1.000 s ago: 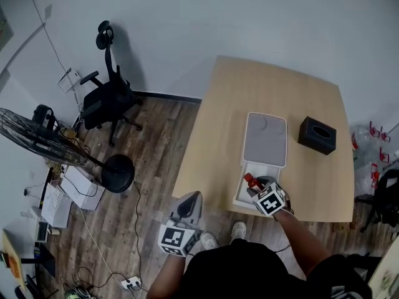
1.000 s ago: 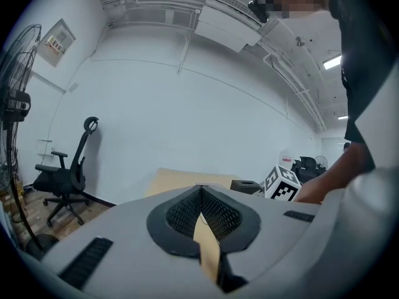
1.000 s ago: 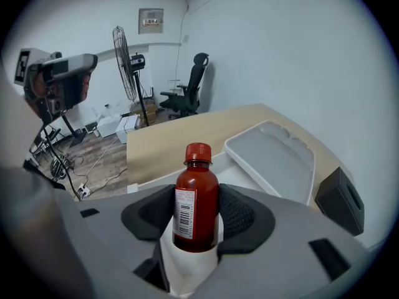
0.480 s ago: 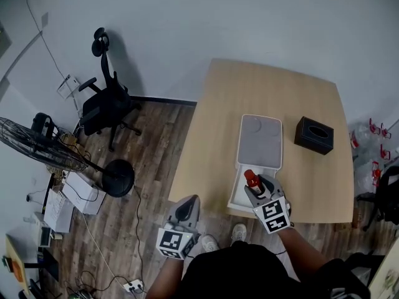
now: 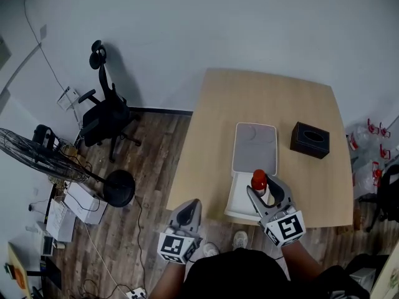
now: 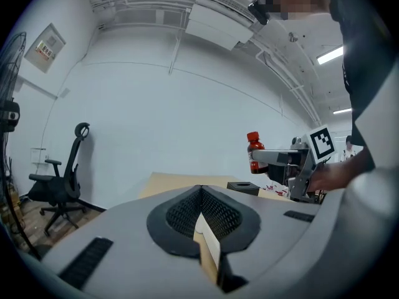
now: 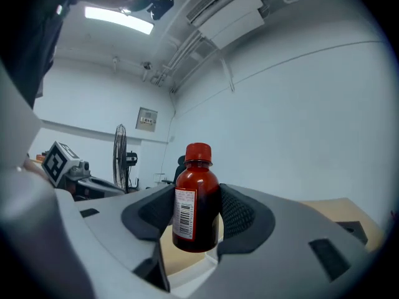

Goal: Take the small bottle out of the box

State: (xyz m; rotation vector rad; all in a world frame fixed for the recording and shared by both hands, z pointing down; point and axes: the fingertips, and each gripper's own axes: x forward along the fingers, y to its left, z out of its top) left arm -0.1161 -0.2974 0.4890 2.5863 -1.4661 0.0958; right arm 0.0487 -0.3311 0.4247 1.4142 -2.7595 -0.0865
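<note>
A small dark-red bottle with a red cap and a white barcode label stands upright between the pads of my right gripper, which is shut on it. In the head view the bottle hangs in the right gripper above the near end of the open white box. The box lid lies flat behind it. My left gripper hovers left of the table's front corner, off the table, shut with nothing in it. The left gripper view shows the bottle held up at its right.
A black tissue box sits on the wooden table right of the lid. On the floor at the left stand a black office chair and a floor fan, with cables and boxes nearby.
My right gripper has lifted the bottle up out of the box and drawn it toward the person. The left gripper has stayed in about the same place.
</note>
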